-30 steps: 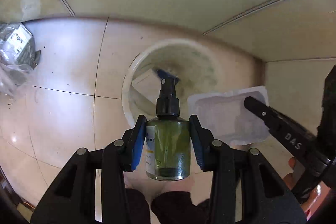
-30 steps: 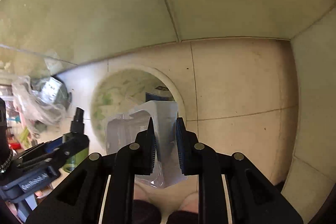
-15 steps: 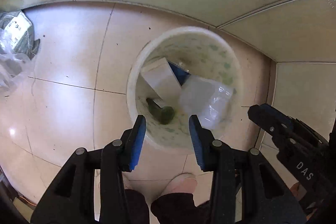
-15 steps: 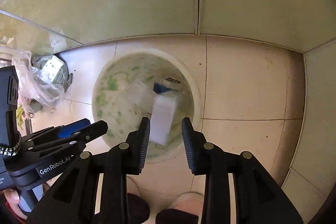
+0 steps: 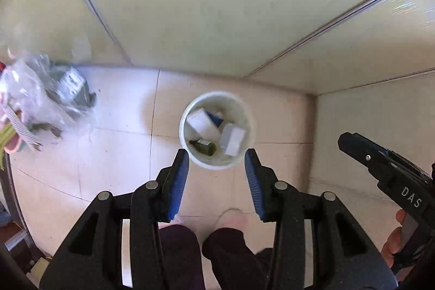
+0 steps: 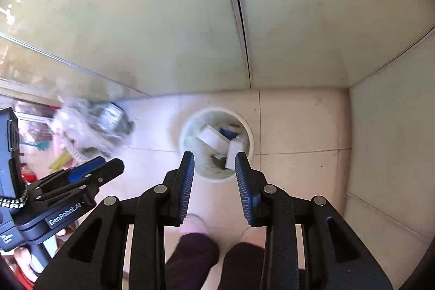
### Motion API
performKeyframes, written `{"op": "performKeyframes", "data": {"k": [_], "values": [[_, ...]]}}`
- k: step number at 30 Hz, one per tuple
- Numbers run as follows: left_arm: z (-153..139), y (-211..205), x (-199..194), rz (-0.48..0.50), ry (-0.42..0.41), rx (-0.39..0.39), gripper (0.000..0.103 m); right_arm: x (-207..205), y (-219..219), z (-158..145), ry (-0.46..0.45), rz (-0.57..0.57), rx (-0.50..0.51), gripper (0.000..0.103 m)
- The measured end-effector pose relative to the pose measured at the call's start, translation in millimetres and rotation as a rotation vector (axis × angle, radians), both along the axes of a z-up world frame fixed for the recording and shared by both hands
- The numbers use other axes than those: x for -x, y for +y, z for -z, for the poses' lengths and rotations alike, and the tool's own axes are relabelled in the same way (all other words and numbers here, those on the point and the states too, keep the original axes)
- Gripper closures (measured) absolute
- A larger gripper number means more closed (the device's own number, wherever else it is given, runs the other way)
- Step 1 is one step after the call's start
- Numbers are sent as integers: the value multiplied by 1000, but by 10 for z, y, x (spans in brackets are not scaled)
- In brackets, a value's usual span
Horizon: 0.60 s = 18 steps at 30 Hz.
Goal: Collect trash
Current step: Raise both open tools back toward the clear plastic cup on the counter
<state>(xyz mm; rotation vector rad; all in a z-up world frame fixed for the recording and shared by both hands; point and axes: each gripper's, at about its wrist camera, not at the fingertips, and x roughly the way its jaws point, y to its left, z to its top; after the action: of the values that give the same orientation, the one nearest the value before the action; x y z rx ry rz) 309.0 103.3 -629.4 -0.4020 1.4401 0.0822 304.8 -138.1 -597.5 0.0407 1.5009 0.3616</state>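
A white round bin [image 5: 214,164] stands on the tiled floor far below both grippers. Inside it lie a green spray bottle [image 5: 204,146], a clear plastic tray [image 5: 231,140] and a white box [image 5: 200,122]. My left gripper [image 5: 216,154] hangs high above the bin, open, with nothing between its blue pads. The right gripper [image 6: 214,155] is also open and empty, high over the same bin [image 6: 246,127]. Each gripper shows in the other's view: the right one [image 5: 345,139] at the right edge, the left one [image 6: 111,163] at the lower left.
A heap of crumpled plastic bags and packaging [image 5: 46,99] lies on the floor to the left of the bin, also seen in the right wrist view [image 6: 92,127]. Pale wall panels close the corner behind and to the right. The person's feet [image 5: 231,216] stand just before the bin.
The left gripper let go of the spray bottle and the right gripper let go of the clear tray; both now lie in the bin. Both grippers have risen far above it.
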Motion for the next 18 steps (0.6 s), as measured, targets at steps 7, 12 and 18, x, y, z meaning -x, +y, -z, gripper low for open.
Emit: {"op": "performKeyframes", "data": {"k": [7, 12, 18], "values": [[-1647, -14, 41, 59, -142, -20, 62, 12, 76, -1729, -171, -2, -39, 75], [-2639, 17, 99, 93, -251, -86, 62, 58, 125, -2767, -304, 16, -79, 75], [-3509, 178, 124, 125, -340, -106, 62, 146, 222, -3613, -417, 42, -100, 75]]}}
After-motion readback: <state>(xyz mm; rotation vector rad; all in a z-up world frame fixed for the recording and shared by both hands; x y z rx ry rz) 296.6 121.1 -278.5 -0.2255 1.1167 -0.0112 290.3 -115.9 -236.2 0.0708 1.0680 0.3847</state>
